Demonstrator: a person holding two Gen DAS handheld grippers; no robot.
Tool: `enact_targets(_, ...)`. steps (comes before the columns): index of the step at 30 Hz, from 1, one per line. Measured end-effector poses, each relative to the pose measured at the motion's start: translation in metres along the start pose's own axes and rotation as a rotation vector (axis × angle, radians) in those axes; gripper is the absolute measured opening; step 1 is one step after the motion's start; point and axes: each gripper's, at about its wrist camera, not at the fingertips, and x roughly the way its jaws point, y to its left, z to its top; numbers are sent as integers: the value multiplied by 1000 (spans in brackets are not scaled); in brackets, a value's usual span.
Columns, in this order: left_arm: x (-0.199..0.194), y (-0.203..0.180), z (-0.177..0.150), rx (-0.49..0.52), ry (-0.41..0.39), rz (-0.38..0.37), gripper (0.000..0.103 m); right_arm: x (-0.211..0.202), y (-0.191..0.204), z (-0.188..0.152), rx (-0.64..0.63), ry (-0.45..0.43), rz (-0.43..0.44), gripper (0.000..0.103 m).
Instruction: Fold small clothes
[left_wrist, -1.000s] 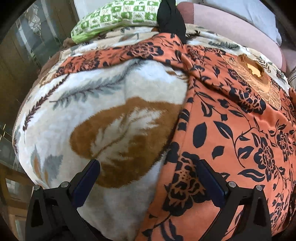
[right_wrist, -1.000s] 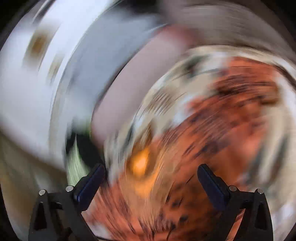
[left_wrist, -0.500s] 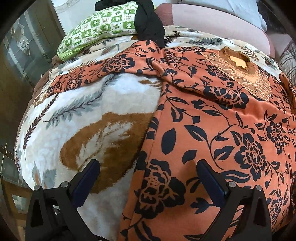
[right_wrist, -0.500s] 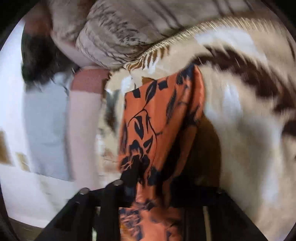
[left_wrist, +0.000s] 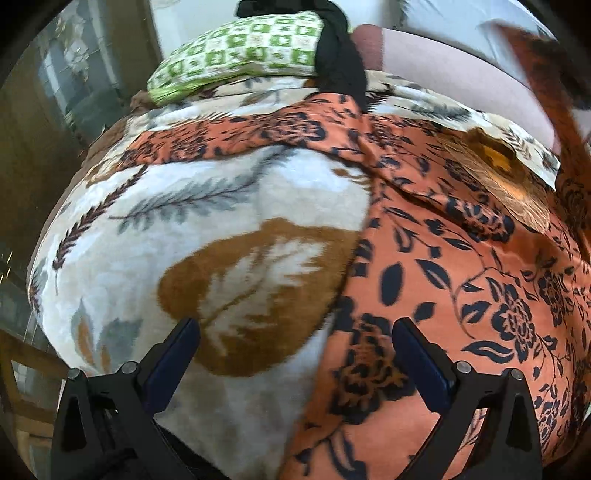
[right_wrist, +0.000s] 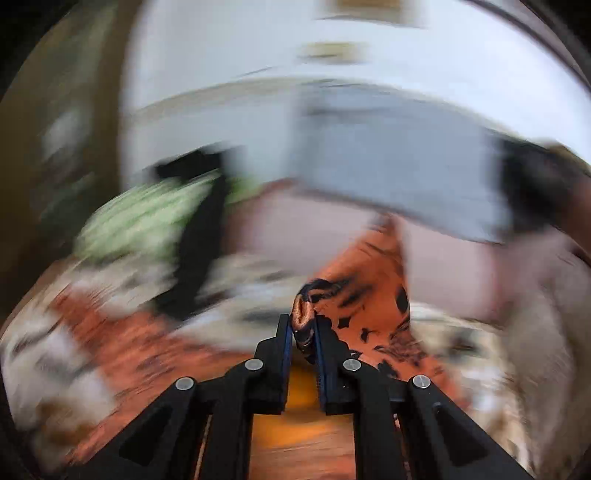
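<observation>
1. One orange floral garment (left_wrist: 461, 266) lies spread on the bed ahead of your left gripper (left_wrist: 295, 354), its near hem running under that gripper's right finger and its embroidered neckline (left_wrist: 506, 173) farther off to the right.
2. Your right gripper (right_wrist: 303, 330) has just been closing and now pinches a bunched fold of the garment (right_wrist: 369, 280) between its pads; the cloth trails away beyond the fingertips to the right, and the rest of that view is smeared by motion.
3. Your left gripper hangs wide apart above the bed, nothing between its fingers (left_wrist: 173, 362); the left finger sits over bare blanket, the right over orange cloth.
4. Beneath the garment, a cream plush blanket (left_wrist: 207, 229) with brown and grey leaf prints fills the ground ahead and to the left.
5. Beyond it, at the far end, a green checked pillow (left_wrist: 240, 48) rests with a black cloth (left_wrist: 336, 59) draped beside it.
</observation>
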Motion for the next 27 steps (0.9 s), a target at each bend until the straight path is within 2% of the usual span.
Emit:
enact_targets(1,0,6,1,-13,2,1,103,10,22,-11,-9,26,64,23)
enact_targets(2,0,9,2,-20,1,3,103,25,42,-25,-8,90,137,37)
enact_targets(3,0,12,3,-24,-3,4,103,40,55,-43,18,164,206,86)
enact_targets(4,0,14,5,-22,-6,6,103,44,63,-63,54,198,255,103)
enact_targets(7,3,11,13,-8,-13,-2,103,48,38,-99,203,240,262,103)
enact_targets(10,6,-6,31,9,-22,-43,103,39,-36,-136,500,254,254,103)
enact_targets(13,8,-33,57,46,-49,-113,103,21,-103,-169,727,250,217,103)
enact_targets(16,21,-65,86,90,-49,-165,103,10,-153,-185,861,238,209,103)
enact_targets(18,33,-83,102,124,-45,-167,103,-7,-188,-199,943,201,189,103)
enact_targets(21,47,-101,115,161,-31,-162,103,-29,-232,-202,973,133,72,103)
enact_targets(22,54,-108,118,175,-22,-157,103,-35,-247,-200,958,134,18,103)
enact_targets(25,72,-120,124,203,-2,-123,103,-14,-272,-187,859,211,-14,103)
enact_targets(26,76,-120,124,203,4,-117,103,0,-279,-180,798,260,-45,103)
enact_targets(27,78,-121,125,200,10,-116,103,14,-283,-176,762,302,-41,103)
